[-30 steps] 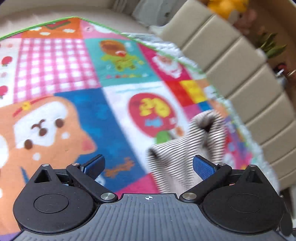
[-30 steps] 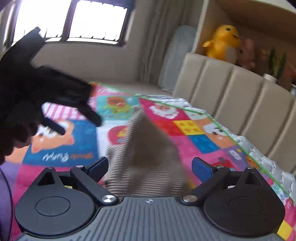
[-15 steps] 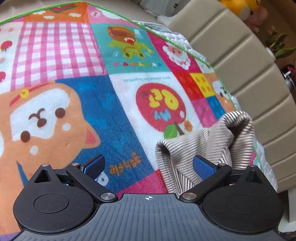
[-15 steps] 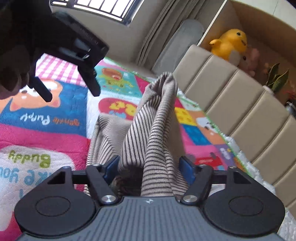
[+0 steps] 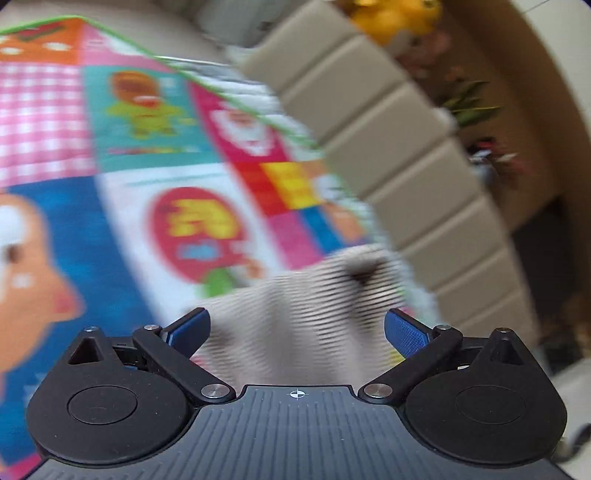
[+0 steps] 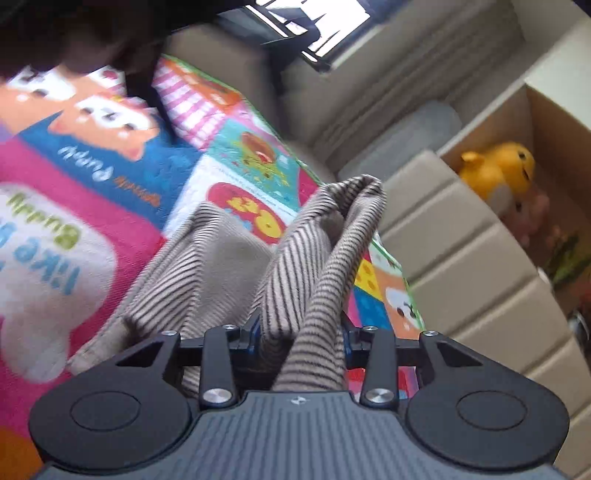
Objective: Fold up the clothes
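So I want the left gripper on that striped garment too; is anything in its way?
Nothing visible. The open left gripper looks straight at the brown-and-cream striped knit garment, with only the colourful patchwork cartoon blanket around it. The right gripper already clamps the garment.

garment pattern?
Thin dark-and-beige stripes on the garment; clearest in right wrist view.

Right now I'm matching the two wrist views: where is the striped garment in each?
Left wrist: the striped garment lies blurred at bottom centre, between the open left gripper jaws.
Right wrist: striped garment at centre, bunched and clamped in the right gripper.
Shared landmark: yellow plush toy.
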Demonstrator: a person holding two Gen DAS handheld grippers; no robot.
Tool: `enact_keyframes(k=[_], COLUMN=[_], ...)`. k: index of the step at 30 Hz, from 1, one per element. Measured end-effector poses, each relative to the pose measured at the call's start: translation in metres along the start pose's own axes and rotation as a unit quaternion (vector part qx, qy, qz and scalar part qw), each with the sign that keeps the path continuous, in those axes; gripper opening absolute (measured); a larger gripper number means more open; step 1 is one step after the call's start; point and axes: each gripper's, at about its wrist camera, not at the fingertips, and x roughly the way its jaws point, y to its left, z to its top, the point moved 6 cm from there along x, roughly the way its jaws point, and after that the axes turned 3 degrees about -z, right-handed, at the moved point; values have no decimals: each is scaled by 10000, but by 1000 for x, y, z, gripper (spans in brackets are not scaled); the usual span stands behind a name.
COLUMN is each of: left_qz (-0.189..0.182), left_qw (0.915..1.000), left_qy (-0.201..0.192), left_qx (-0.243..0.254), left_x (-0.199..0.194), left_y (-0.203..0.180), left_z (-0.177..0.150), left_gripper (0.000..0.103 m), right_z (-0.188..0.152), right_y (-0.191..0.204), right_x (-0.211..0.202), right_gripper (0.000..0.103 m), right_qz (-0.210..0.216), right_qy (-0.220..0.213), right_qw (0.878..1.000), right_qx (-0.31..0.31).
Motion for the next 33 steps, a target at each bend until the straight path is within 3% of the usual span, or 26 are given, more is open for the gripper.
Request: enact_keyframes(k=[2,5,7,8,10,12,14,17,20,23,24,28,29,30,31,33], left_qz=[18,656,1028,1168,1092,938,896,962,1251,1356,1375,1397,1423,1439,1454,1466], left_qw=[9995,9955,9919,9903,9916,9930,9941,9944,9912,9897,9894,9888,9882,9880,9877,9875], left_qy=[176,386,576,645,690,697,606,380,432,425,420,409,412,418,424,432], left_qx=[243,555,476,388,93,-170,-52,205,97,161,207,334,380,383,385,377], left_x=[16,40,48,51,50,48,39,29,28,27,26,28,29,29,29,30], left_y=[-18,-11,12,24,46,53,49,49,65,71,71,67,67,67,68,68], left_z=[-1,-13,-20,-22,-22,-21,-15,-6,-8,-10,-10,-11,-10,-10,-10,-11], left_gripper=[103,100,85,71,76,71,65,58,62,67,68,69,71,74,74,75], right_z=[5,13,18,19,18,17,20,42,46,47,49,58,56,54,52,30], right_y=[23,46,49,49,49,49,47,54,81,110,109,70,49,29,8,-25], right_x=[0,4,6,5,3,1,-4,-16,-13,-8,-10,-25,-27,-29,-31,-15], right_gripper=[37,37,37,39,40,37,29,26,26,36,44,54,66,77,81,89], right_qz=[192,179,137,142,180,217,283,543,614,660,756,1204,1271,1334,1394,1438], right_qy=[-14,-103,-131,-148,-184,-220,-282,-393,-403,-402,-400,-354,-313,-272,-230,12], right_qw=[9997,9993,9994,9993,9990,9985,9980,9956,9926,9885,9889,9918,9911,9880,9826,9587], right_qx=[-127,-300,-276,-298,-377,-456,-483,-652,-968,-1298,-1215,-238,246,728,1210,2452])
